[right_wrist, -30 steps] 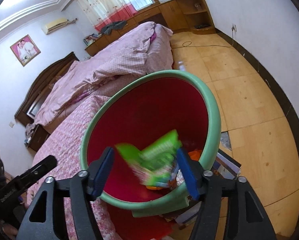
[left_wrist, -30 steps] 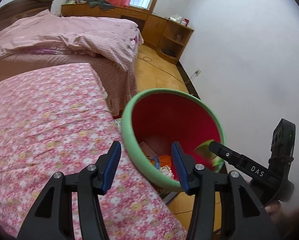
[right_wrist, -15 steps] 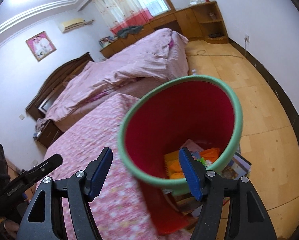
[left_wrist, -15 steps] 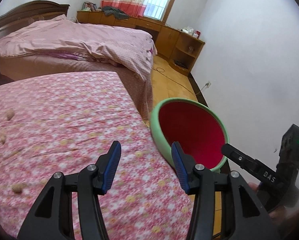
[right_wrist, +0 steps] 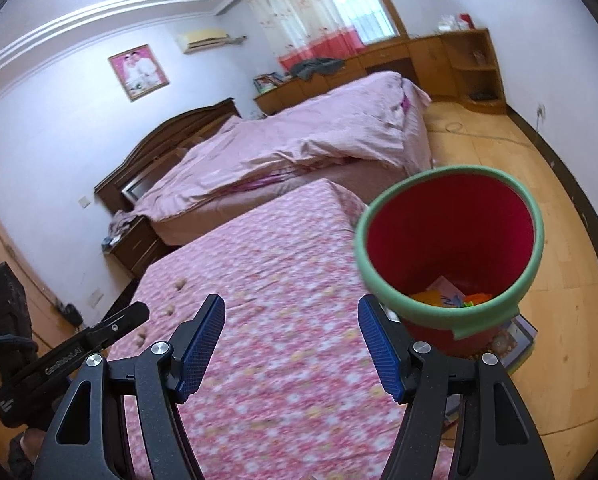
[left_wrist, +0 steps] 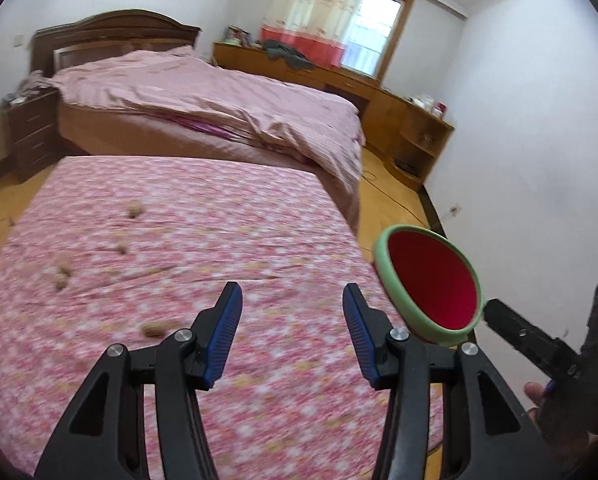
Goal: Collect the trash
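Brown peanut shell [left_wrist: 154, 329] lies just left of left gripper [left_wrist: 291, 336]'s spread, empty jaws; right gripper [right_wrist: 291, 344] likewise spread: centre, descend squarely, then pinch.

Ahead of my tongs the floral bedspread [left_wrist: 219, 240] lies open, only small brown lumps [left_wrist: 61, 276] far left, the bin [left_wrist: 431, 284] blocking right.

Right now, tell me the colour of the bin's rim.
Pale green, around a red inside; the bin shows best in the right wrist view.
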A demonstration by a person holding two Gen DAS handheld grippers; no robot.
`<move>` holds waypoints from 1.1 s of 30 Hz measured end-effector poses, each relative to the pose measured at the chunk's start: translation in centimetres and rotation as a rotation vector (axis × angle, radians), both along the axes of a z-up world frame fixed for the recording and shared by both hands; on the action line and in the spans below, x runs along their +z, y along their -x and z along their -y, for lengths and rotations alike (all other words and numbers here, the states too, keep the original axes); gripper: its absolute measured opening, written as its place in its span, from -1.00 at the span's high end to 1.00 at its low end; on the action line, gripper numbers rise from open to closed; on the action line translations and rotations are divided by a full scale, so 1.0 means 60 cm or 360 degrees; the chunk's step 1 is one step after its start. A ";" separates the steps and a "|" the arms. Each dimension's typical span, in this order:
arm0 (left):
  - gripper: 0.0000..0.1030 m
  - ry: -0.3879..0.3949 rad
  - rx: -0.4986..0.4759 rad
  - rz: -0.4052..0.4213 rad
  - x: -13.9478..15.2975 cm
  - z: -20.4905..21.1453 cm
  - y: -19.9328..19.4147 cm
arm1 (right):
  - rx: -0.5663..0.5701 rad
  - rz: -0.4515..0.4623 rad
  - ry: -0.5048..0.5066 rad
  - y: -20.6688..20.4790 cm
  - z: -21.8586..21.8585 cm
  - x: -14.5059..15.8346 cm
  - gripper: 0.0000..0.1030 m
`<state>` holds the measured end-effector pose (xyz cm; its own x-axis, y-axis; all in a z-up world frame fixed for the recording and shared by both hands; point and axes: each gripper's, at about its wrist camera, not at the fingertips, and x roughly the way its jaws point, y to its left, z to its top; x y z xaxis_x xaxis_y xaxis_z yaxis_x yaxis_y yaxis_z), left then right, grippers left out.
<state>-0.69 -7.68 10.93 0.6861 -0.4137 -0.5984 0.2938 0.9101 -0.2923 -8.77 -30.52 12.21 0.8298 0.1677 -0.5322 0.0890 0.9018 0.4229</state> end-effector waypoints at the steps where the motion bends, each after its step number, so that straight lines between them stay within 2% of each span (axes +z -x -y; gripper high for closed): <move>1: 0.00 -0.0009 0.0032 0.0011 0.002 -0.015 0.008 | 0.0004 0.0009 0.0014 0.004 -0.010 0.004 -0.37; 10: -0.02 -0.0125 0.0222 0.0103 0.001 -0.104 0.069 | 0.0105 0.0053 0.0132 0.030 -0.103 -0.001 -0.37; 14: -0.05 -0.0196 0.0321 0.0151 -0.012 -0.132 0.092 | 0.0092 0.0110 0.0223 0.042 -0.141 -0.018 -0.37; 17: -0.09 -0.0255 0.0368 0.0140 -0.030 -0.143 0.098 | 0.0114 0.0134 0.0293 0.048 -0.167 -0.030 -0.37; 21: -0.09 -0.0236 0.0362 0.0085 -0.060 -0.154 0.100 | 0.0111 0.0167 0.0323 0.051 -0.186 -0.046 -0.37; 24: -0.09 -0.0252 0.0386 0.0109 -0.071 -0.157 0.105 | 0.0099 0.0180 0.0378 0.054 -0.196 -0.056 -0.41; 25: -0.09 -0.0262 0.0392 0.0119 -0.073 -0.156 0.106 | 0.0109 0.0182 0.0397 0.053 -0.200 -0.061 -0.44; 26: -0.09 -0.0272 0.0401 0.0133 -0.075 -0.156 0.107 | 0.0115 0.0181 0.0406 0.054 -0.204 -0.064 -0.59; 33: -0.09 -0.0268 0.0453 0.0138 -0.087 -0.154 0.107 | 0.0117 0.0167 0.0416 0.057 -0.209 -0.081 -0.60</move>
